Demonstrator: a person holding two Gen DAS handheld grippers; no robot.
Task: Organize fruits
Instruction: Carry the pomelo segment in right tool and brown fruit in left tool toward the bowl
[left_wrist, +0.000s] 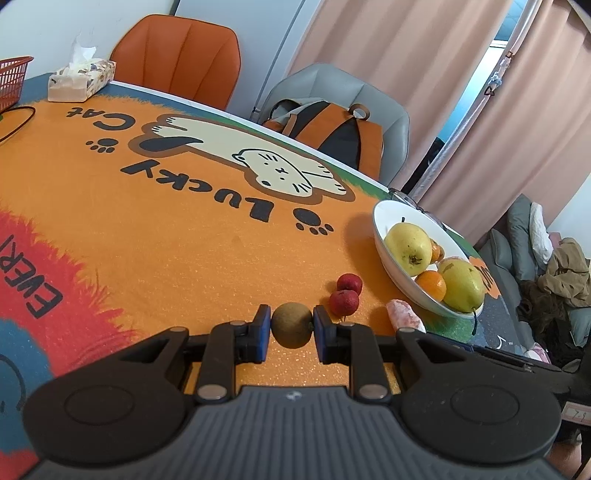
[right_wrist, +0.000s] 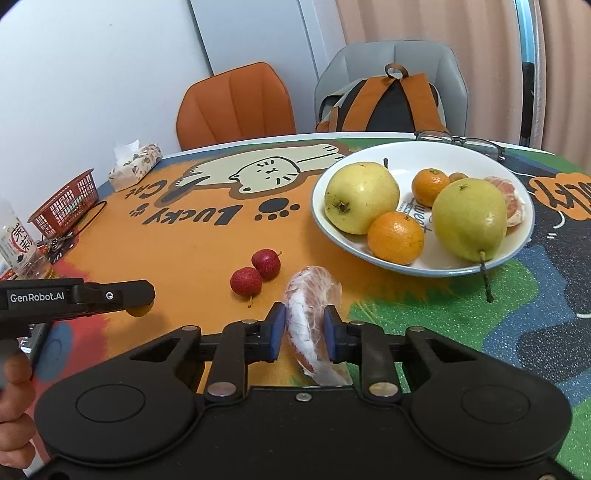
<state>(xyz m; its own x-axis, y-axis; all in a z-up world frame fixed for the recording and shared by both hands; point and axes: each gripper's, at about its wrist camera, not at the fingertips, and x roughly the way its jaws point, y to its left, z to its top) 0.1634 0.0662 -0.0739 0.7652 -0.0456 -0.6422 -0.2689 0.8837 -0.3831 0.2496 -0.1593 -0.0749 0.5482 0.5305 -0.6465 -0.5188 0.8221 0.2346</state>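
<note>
My left gripper (left_wrist: 291, 325) is shut on a small round brown fruit (left_wrist: 291, 324), held just above the orange mat. My right gripper (right_wrist: 306, 328) is shut on a peeled pink citrus segment (right_wrist: 308, 295); the same segment (left_wrist: 404, 314) shows at the right in the left wrist view. Two small red fruits (right_wrist: 255, 272) lie on the mat left of the segment, and also just beyond the left gripper (left_wrist: 345, 295). A white bowl (right_wrist: 417, 155) holds two yellow-green pears (right_wrist: 361, 195), two oranges (right_wrist: 395, 238) and a peeled citrus piece (right_wrist: 511, 201). The left gripper's body (right_wrist: 77, 297) enters from the left.
A red basket (right_wrist: 64, 208), a tissue box (right_wrist: 135, 162) and a bottle (right_wrist: 16, 243) stand at the table's far left. Glasses (right_wrist: 460, 142) lie behind the bowl. An orange chair (right_wrist: 236, 105) and a grey chair with a backpack (right_wrist: 391, 101) stand beyond the table. A hand (right_wrist: 13, 391) shows at lower left.
</note>
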